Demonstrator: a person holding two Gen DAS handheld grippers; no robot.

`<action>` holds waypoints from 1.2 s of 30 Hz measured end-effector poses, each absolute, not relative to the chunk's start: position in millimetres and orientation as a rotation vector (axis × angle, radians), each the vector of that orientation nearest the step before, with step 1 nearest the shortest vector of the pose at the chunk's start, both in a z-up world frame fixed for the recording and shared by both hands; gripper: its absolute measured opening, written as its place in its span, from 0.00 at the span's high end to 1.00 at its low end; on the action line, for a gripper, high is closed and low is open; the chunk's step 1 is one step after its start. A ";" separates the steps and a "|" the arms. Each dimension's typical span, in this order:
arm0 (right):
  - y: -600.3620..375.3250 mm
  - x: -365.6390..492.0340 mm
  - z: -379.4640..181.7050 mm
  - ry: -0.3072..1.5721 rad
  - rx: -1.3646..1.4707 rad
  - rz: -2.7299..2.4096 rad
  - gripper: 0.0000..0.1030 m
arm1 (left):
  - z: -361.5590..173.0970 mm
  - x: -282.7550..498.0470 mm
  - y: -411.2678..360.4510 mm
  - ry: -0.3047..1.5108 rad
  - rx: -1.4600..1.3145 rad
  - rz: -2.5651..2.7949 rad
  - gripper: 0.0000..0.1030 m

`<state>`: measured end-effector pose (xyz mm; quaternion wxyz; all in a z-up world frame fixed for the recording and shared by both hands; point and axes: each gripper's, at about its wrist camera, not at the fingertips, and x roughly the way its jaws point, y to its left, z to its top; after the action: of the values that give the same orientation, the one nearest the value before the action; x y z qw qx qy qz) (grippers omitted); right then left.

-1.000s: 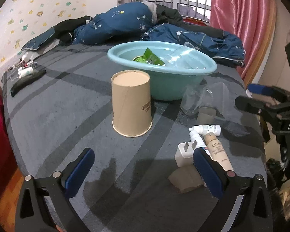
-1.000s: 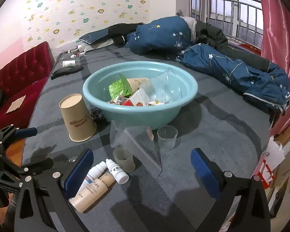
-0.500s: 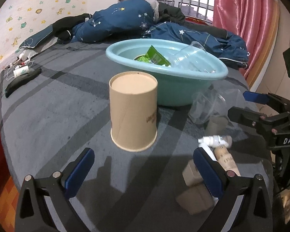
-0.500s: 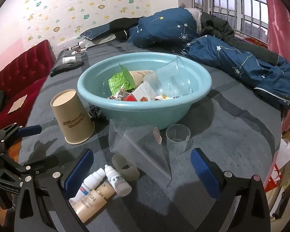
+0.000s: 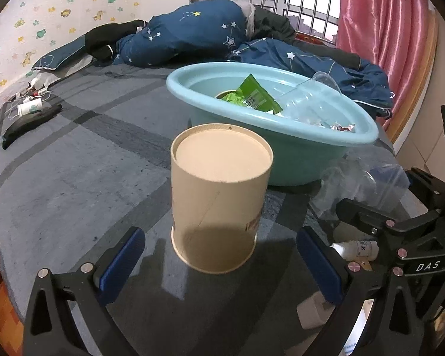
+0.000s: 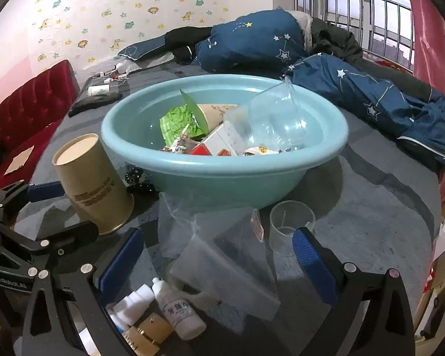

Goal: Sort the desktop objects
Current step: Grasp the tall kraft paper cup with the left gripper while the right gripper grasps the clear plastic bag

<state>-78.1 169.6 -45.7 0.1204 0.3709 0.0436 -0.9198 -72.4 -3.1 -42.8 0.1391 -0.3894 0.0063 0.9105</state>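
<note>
The left gripper (image 5: 219, 255), fingers spread wide, straddles an upturned paper cup (image 5: 219, 198) beside the basin (image 5: 284, 163) without touching it; the right gripper (image 6: 216, 258) gapes empty over a clear bag (image 6: 219, 246).

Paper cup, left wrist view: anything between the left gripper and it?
Nothing visible. The upside-down paper cup stands directly ahead of the open left gripper, with only bare grey bedcover between its fingers and the cup.
</note>
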 end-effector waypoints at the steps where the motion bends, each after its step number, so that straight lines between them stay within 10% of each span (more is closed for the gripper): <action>1: 169.8 -80.6 -46.7 0.120 1.087 -2.687 0.00 | -43.4 -74.8 -2.4 0.021 -1.123 2.634 0.00; 26: 162.9 -88.5 -53.5 0.161 1.095 -2.728 0.03 | -55.5 -96.4 -2.1 -0.001 -1.148 2.674 0.00; 31: 158.3 -90.0 -57.1 0.181 1.120 -2.708 0.24 | -55.8 -97.3 -4.1 -0.019 -1.157 2.687 0.03; 34: 159.1 -90.1 -58.7 0.158 1.135 -2.688 0.41 | -52.1 -95.0 -5.6 -0.043 -1.129 2.668 0.34; 36: 158.6 -86.5 -55.5 0.160 1.117 -2.686 0.47 | -51.2 -93.7 -5.4 -0.040 -1.133 2.663 0.34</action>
<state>-86.5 158.6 -55.5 0.1138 0.3810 0.0545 -0.9159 -93.7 -5.4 -51.2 0.1232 -0.3885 -0.0135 0.9131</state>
